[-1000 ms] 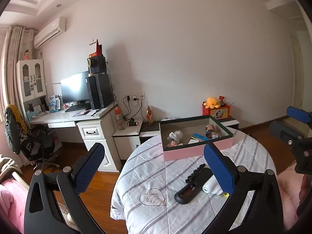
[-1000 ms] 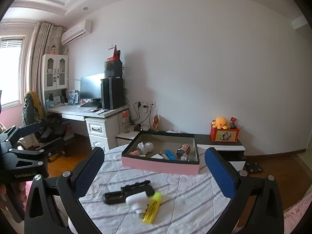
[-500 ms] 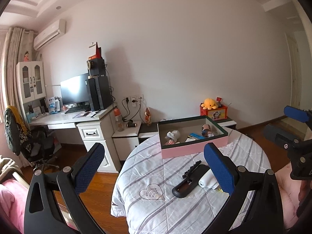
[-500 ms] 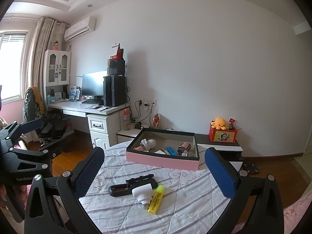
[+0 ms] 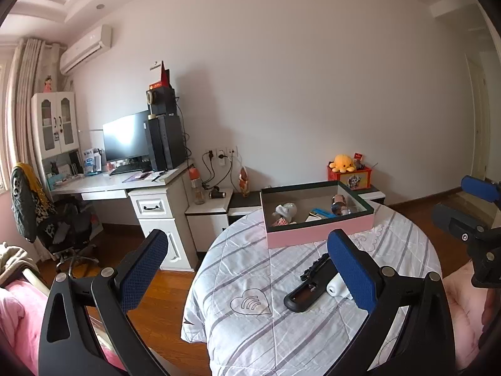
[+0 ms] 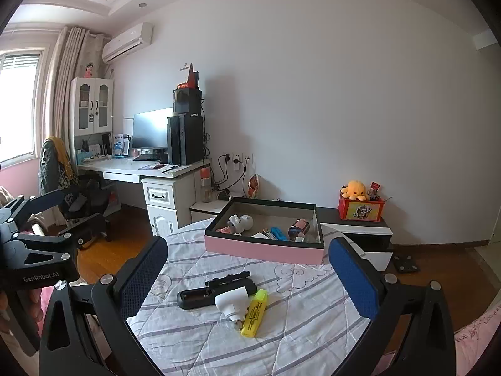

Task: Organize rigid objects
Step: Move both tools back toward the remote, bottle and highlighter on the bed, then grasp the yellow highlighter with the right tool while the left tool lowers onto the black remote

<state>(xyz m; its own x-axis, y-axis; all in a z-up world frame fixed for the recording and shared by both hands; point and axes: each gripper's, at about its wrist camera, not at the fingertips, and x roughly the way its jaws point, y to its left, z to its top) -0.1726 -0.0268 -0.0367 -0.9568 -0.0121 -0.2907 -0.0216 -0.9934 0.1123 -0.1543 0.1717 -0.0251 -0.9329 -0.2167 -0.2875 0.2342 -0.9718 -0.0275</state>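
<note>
Both tongs, the left gripper and the right gripper, were held with jaws spread wide and empty above the round table. On its striped cloth lay a black remote, white plug and yellow highlighter, all touching; the pink box stood behind them.

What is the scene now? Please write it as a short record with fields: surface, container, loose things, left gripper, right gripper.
surface: round table with a striped quilted cover
container: pink box, open, at the far side of the table, several small things inside
loose things: black tray, white adapter, yellow highlighter, close together in front of the box
left gripper: open, holds nothing, above the table's near edge
right gripper: open, holds nothing, faces the loose things
</note>
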